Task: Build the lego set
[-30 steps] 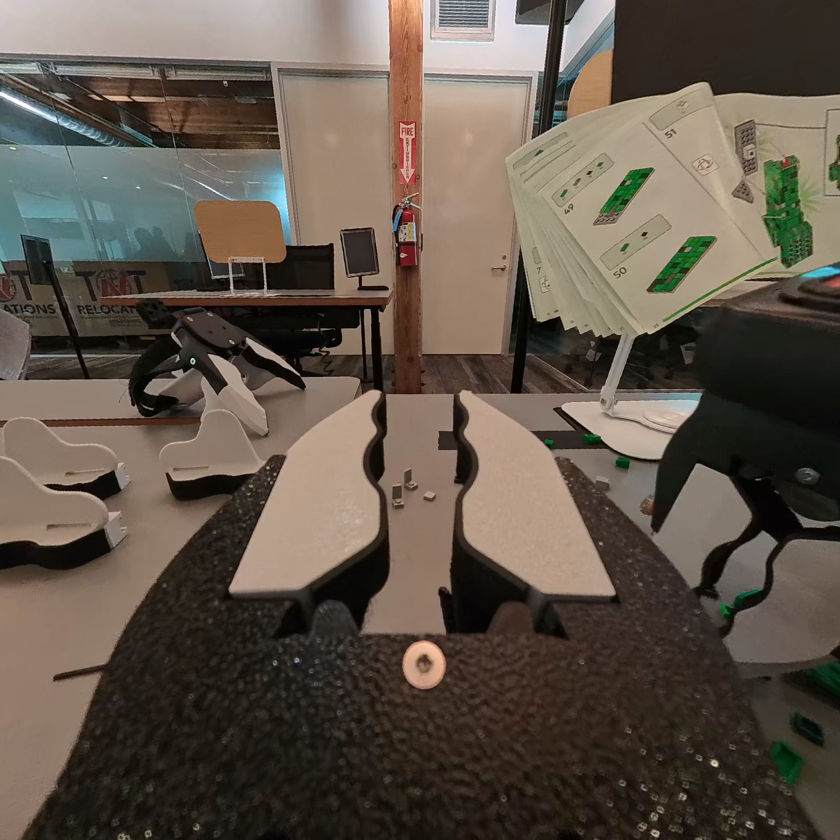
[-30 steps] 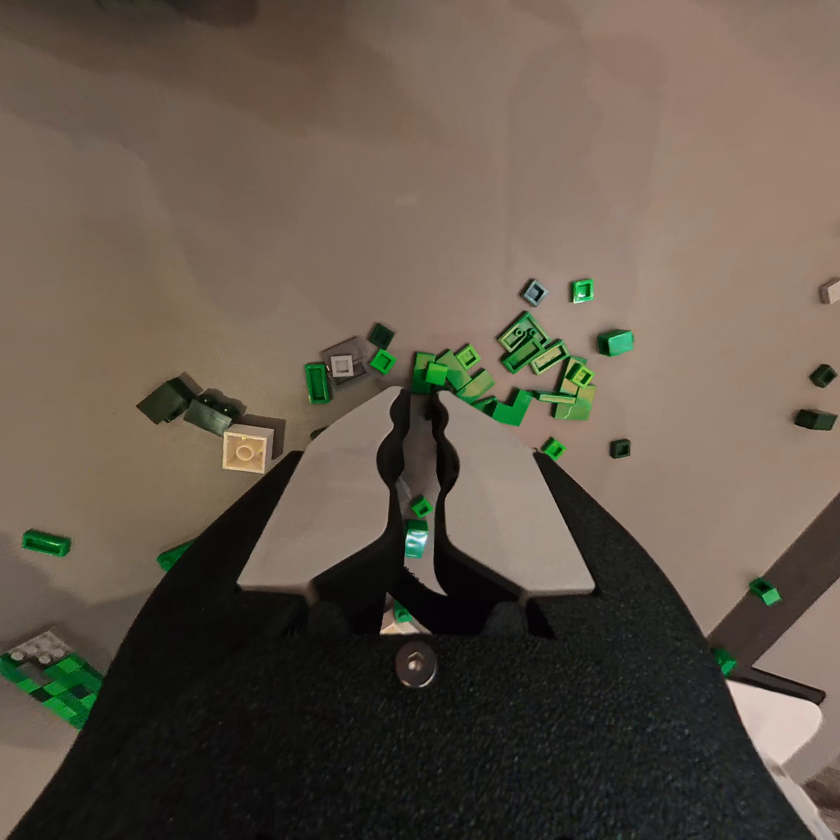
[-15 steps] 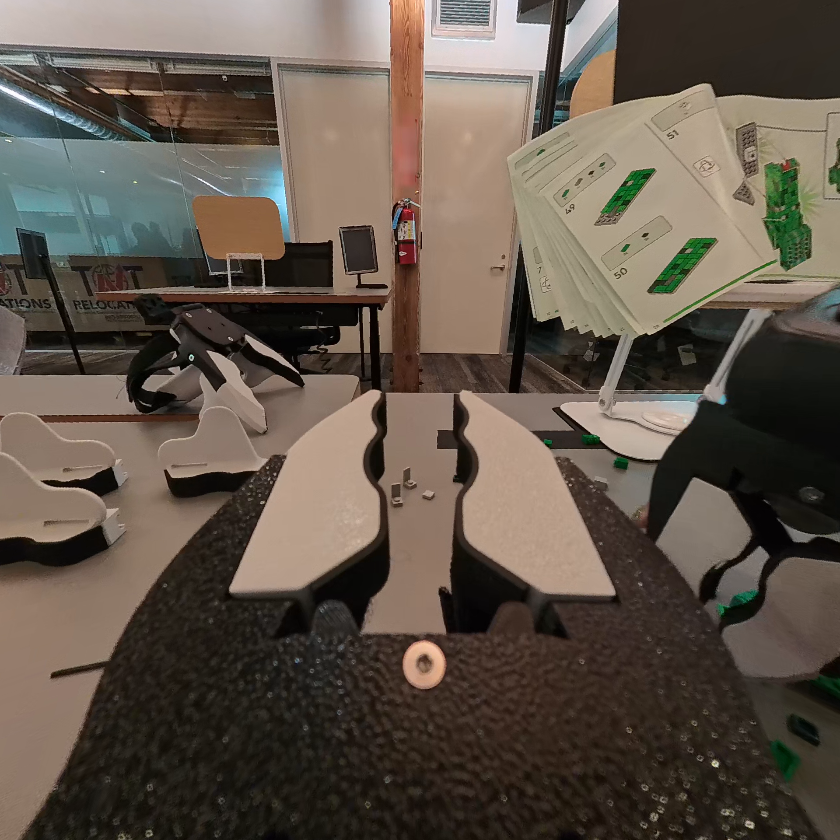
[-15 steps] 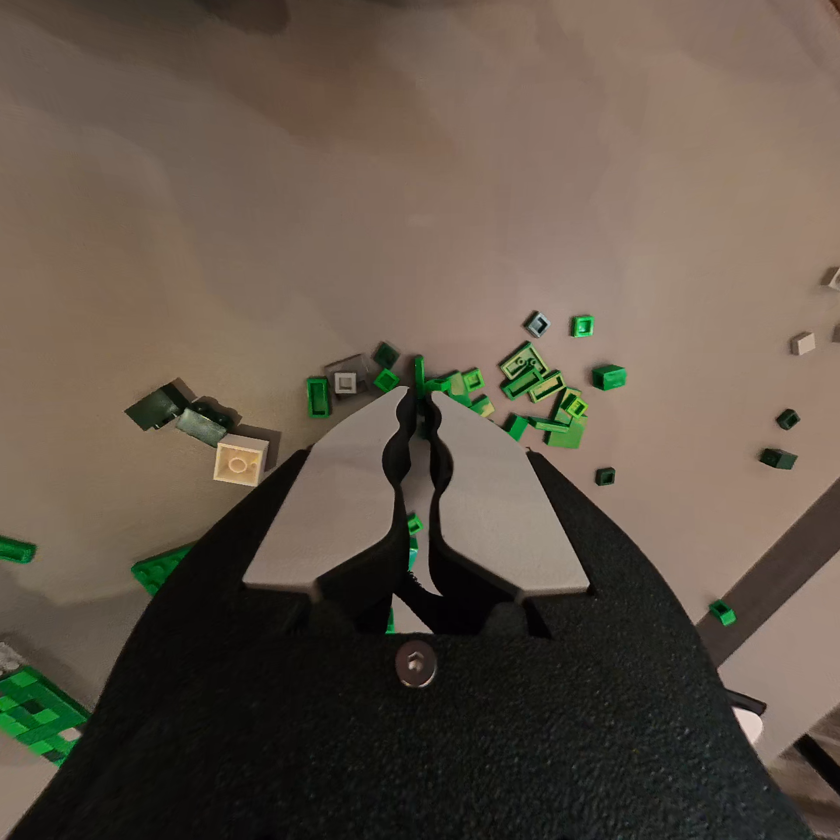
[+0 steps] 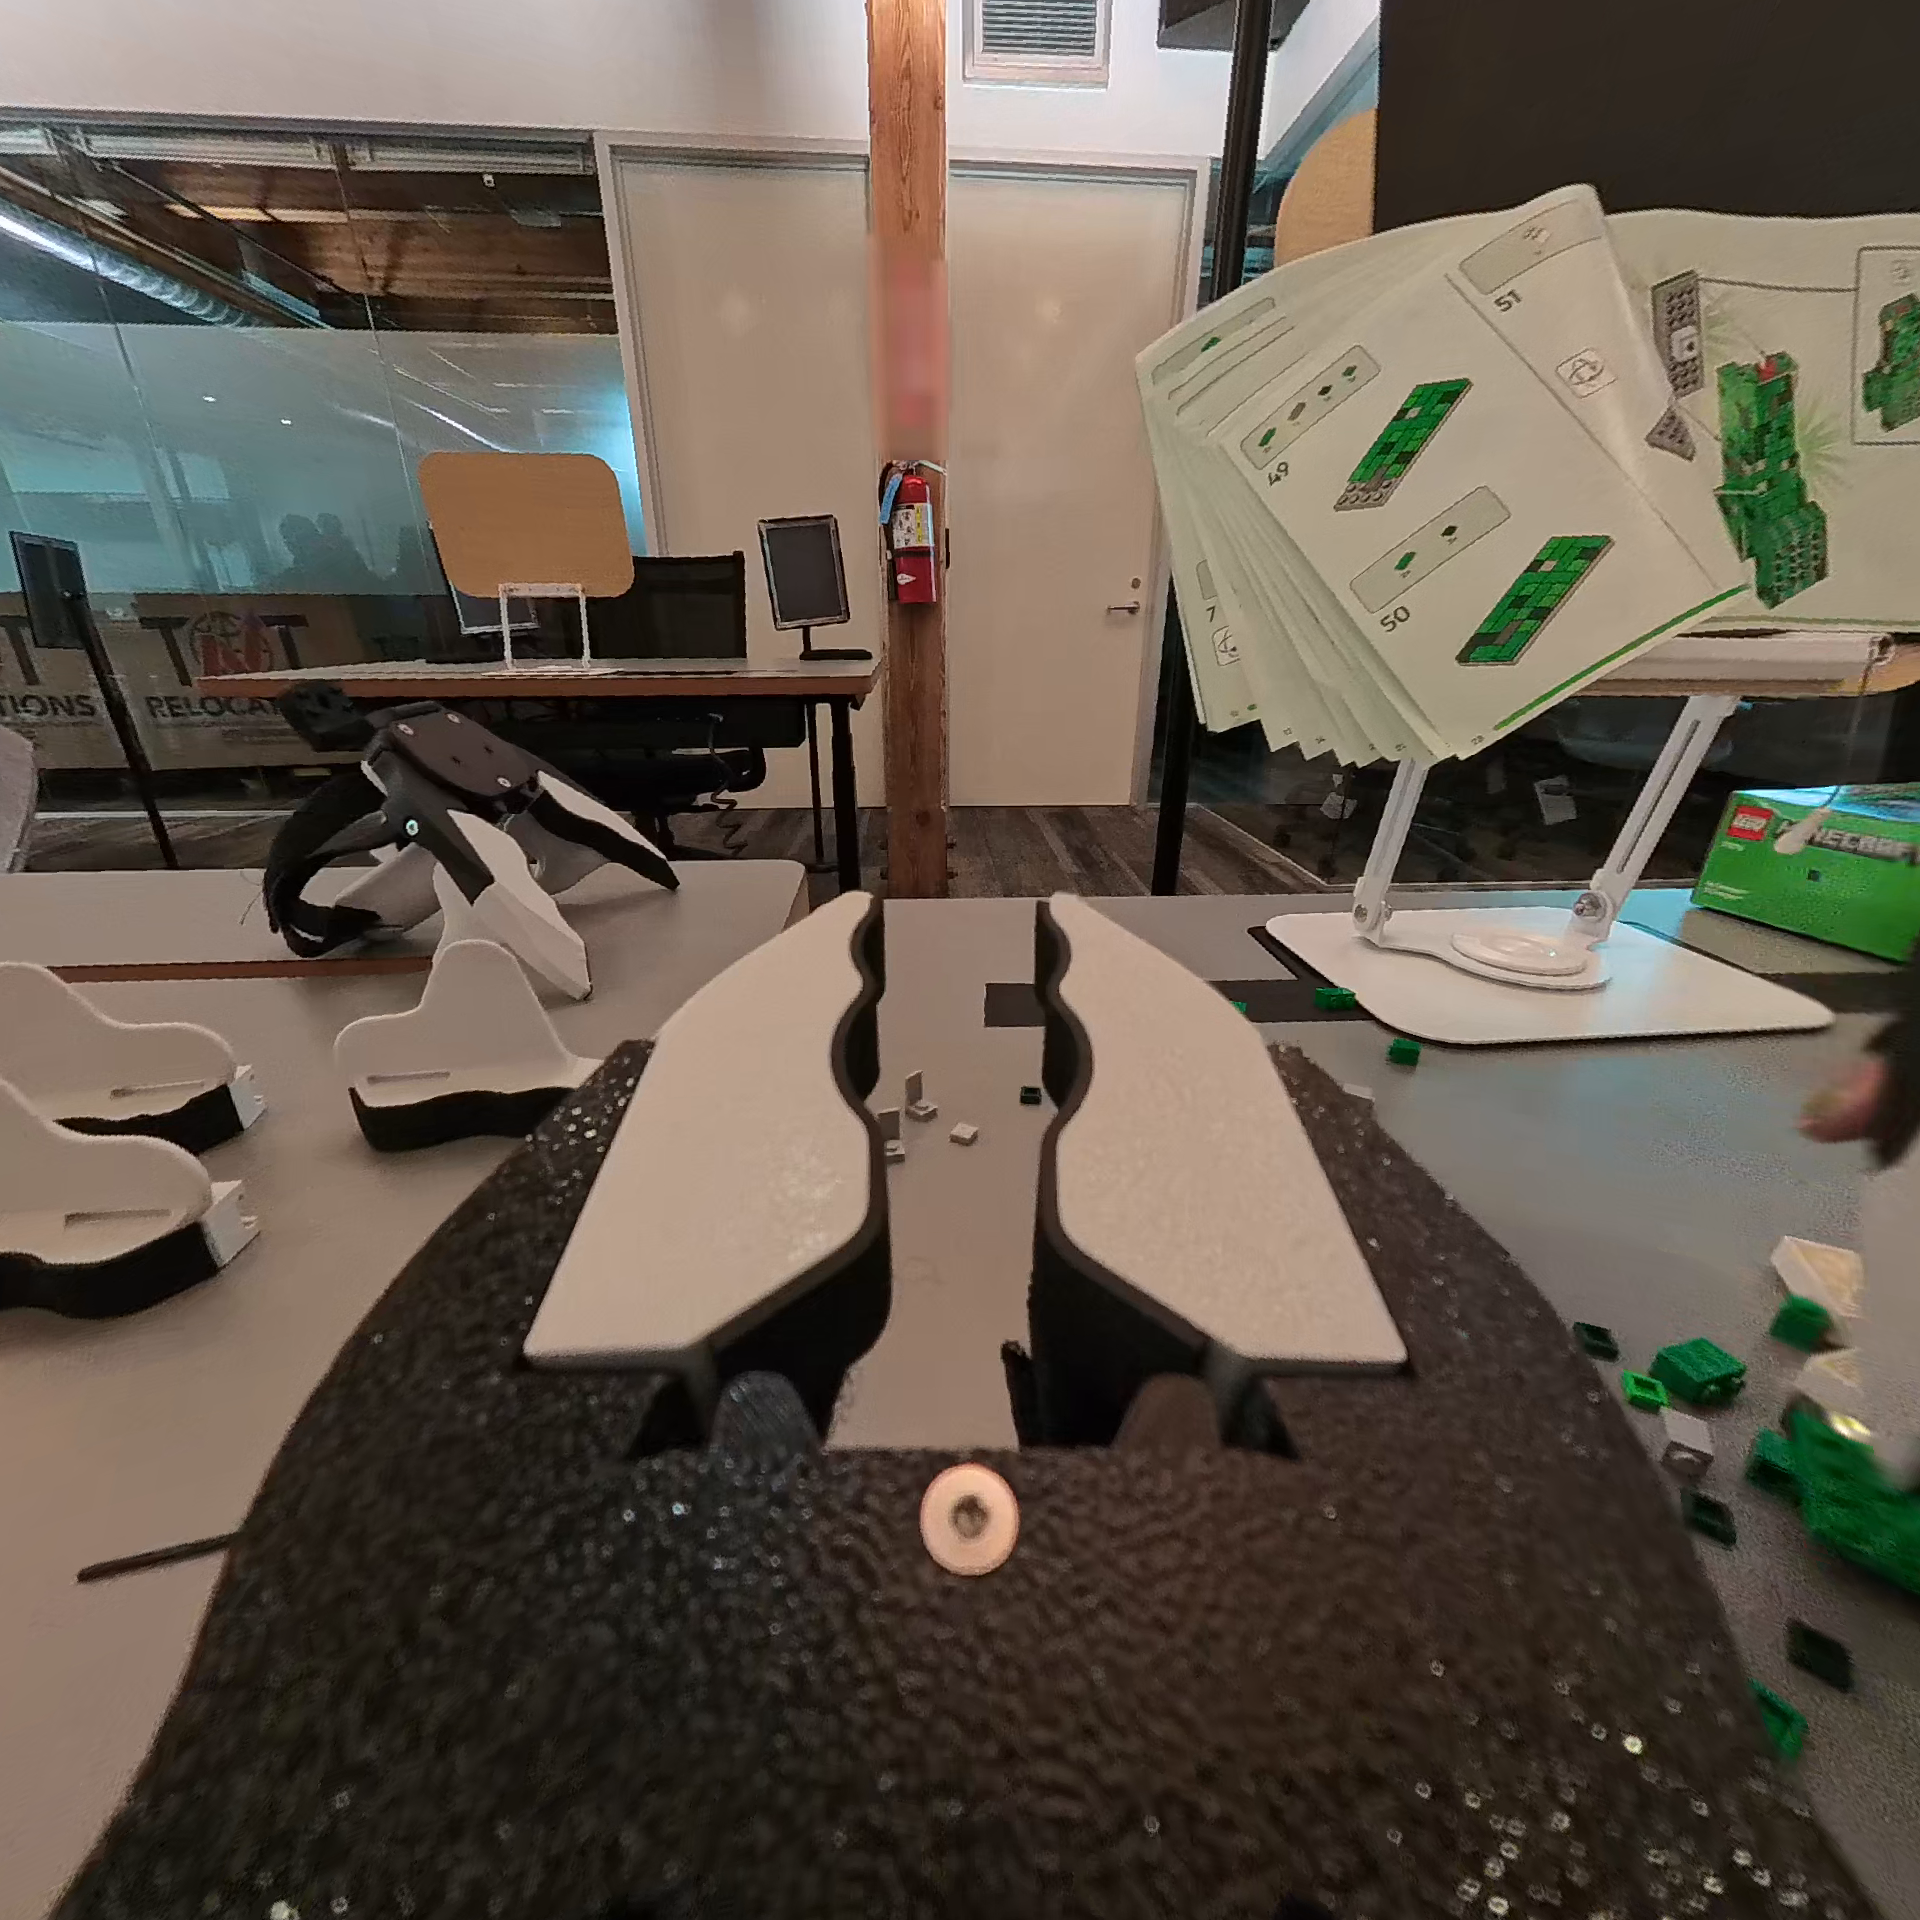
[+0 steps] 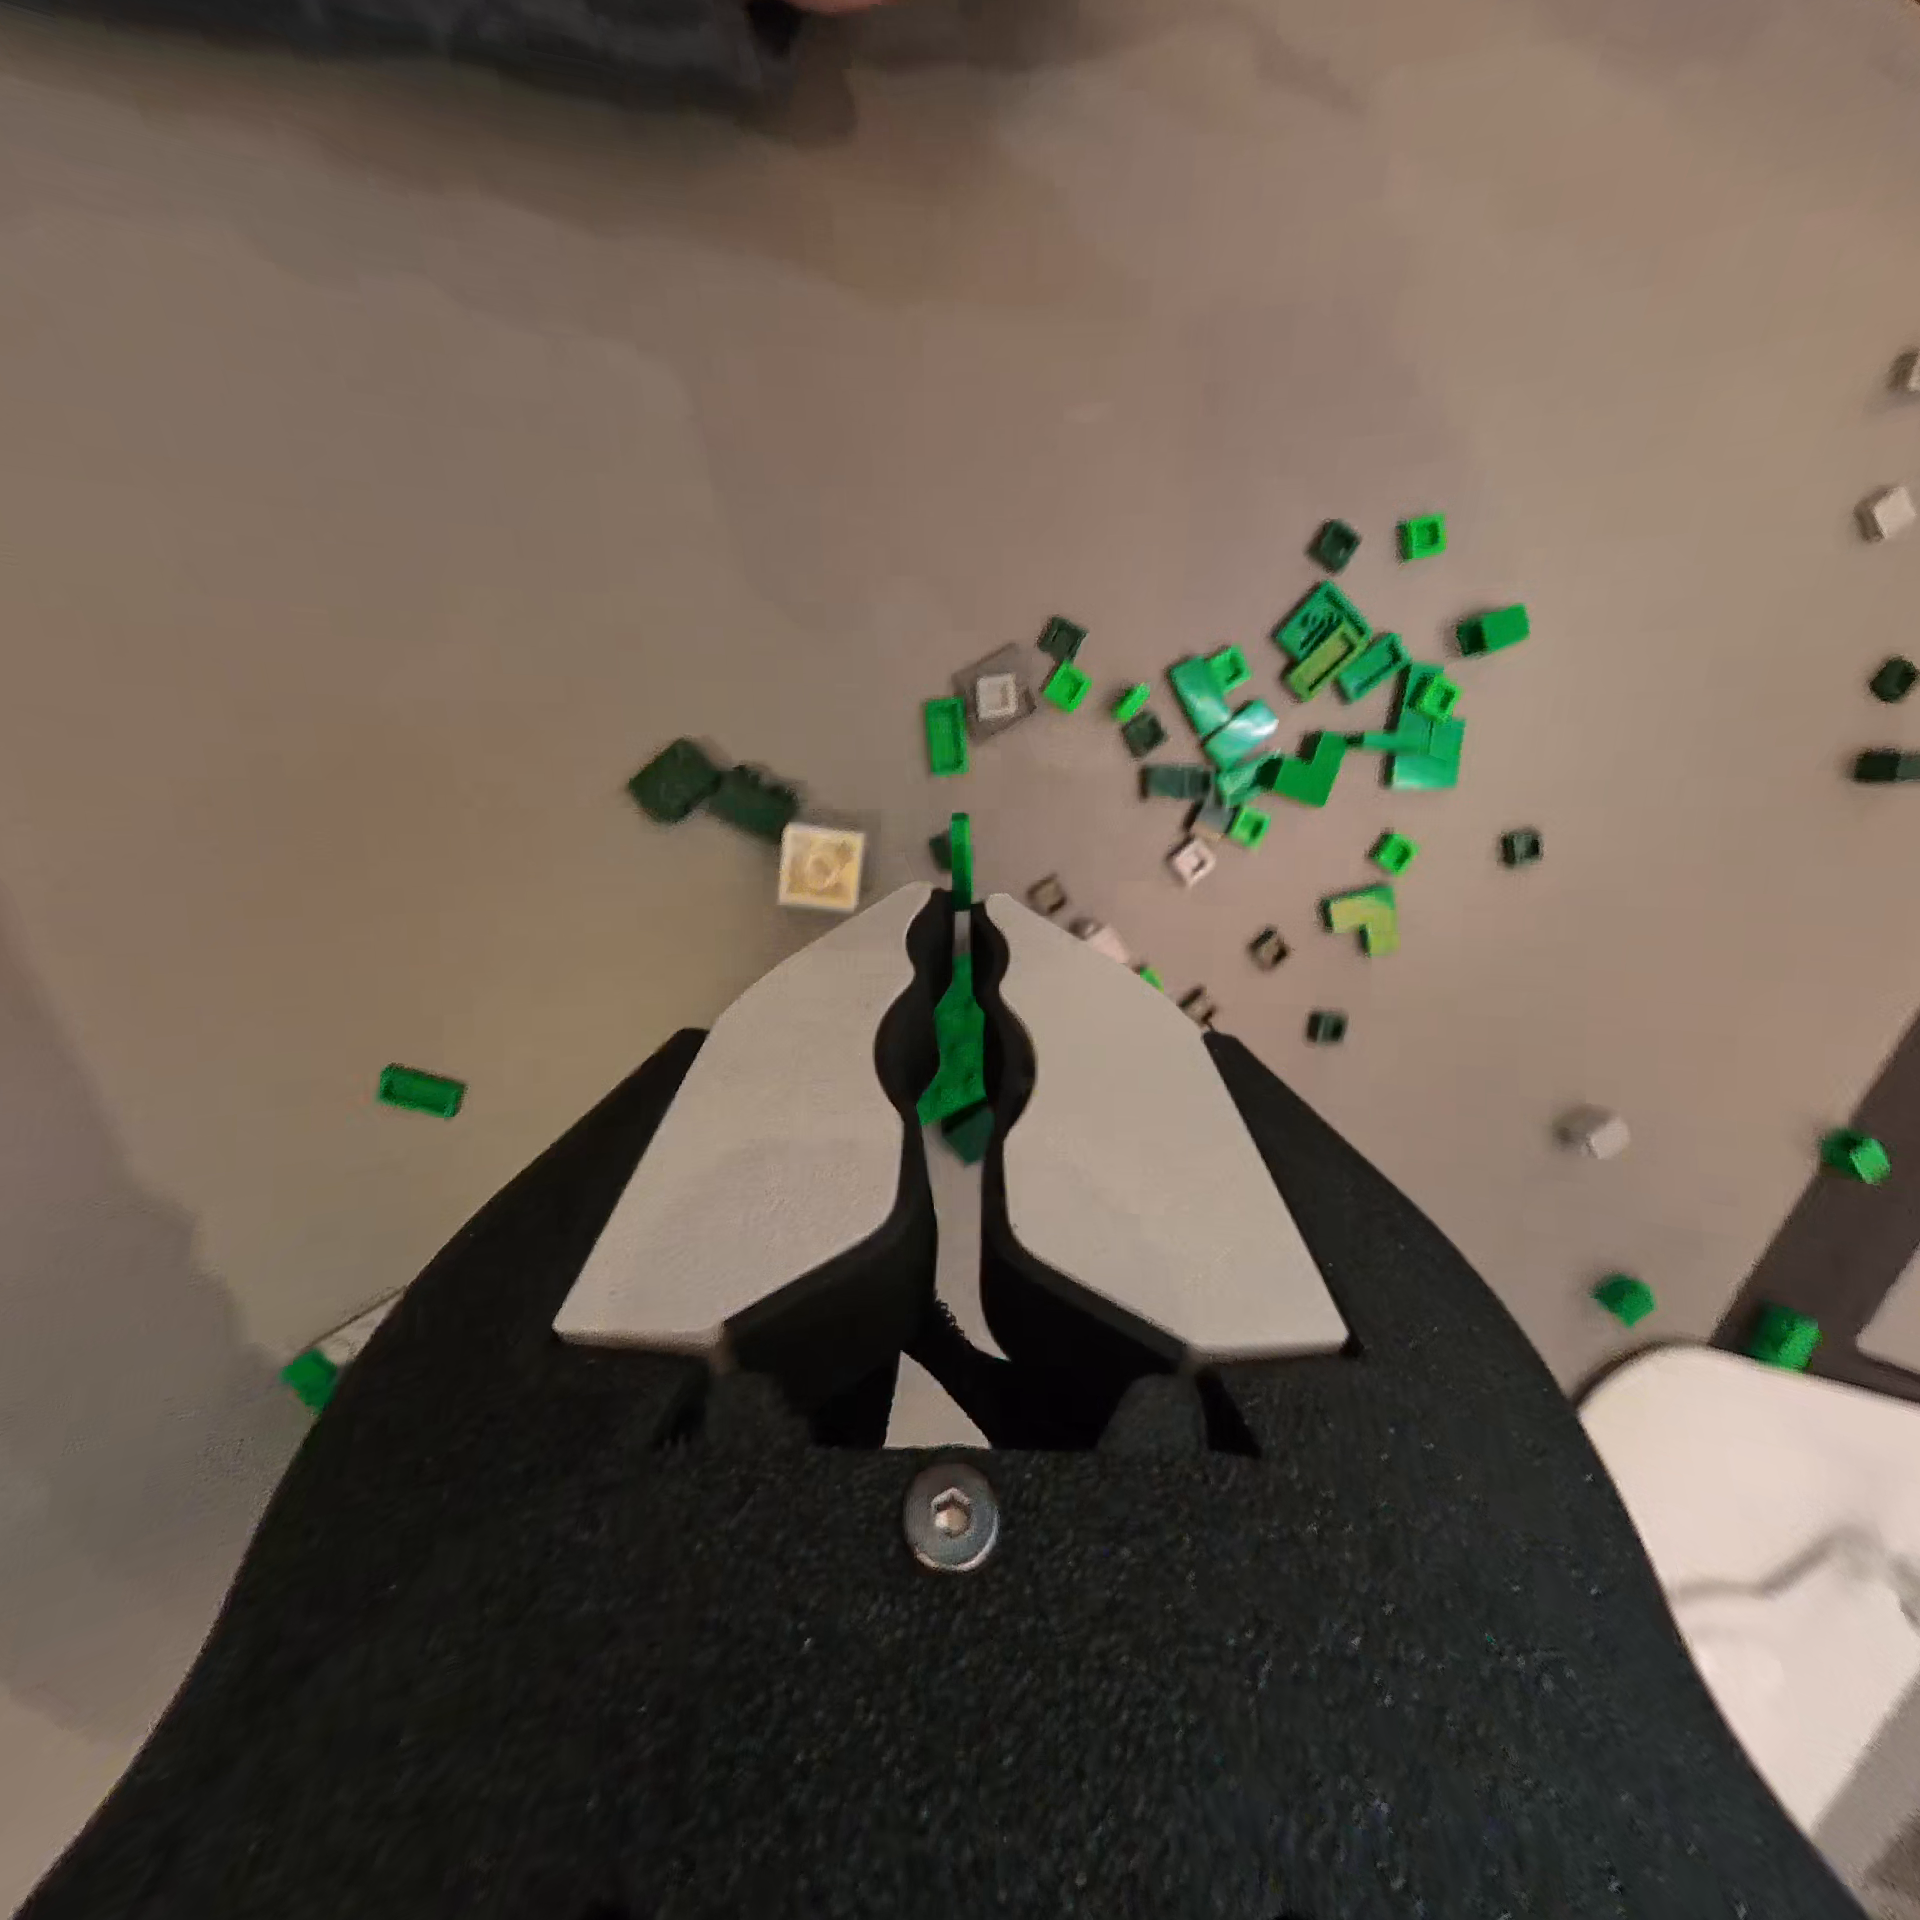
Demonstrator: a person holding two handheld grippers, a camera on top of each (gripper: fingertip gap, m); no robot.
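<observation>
One thin green plate (image 6: 958, 883), light, stiff and slick, sits clenched edge-on in the right claw (image 6: 961, 906); left claw (image 5: 958, 935) hangs released over the desk (image 5: 1558, 1143).

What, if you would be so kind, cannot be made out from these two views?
- Left wrist view: the green pile at the right edge is motion-blurred and cut off.
- Left wrist view: the green box is cut by the right edge.
- Right wrist view: the thin green plate shows edge-on between the right gripper fingers, so its outline is hidden.
- Right wrist view: the white stand base is cropped at the corner.
</observation>
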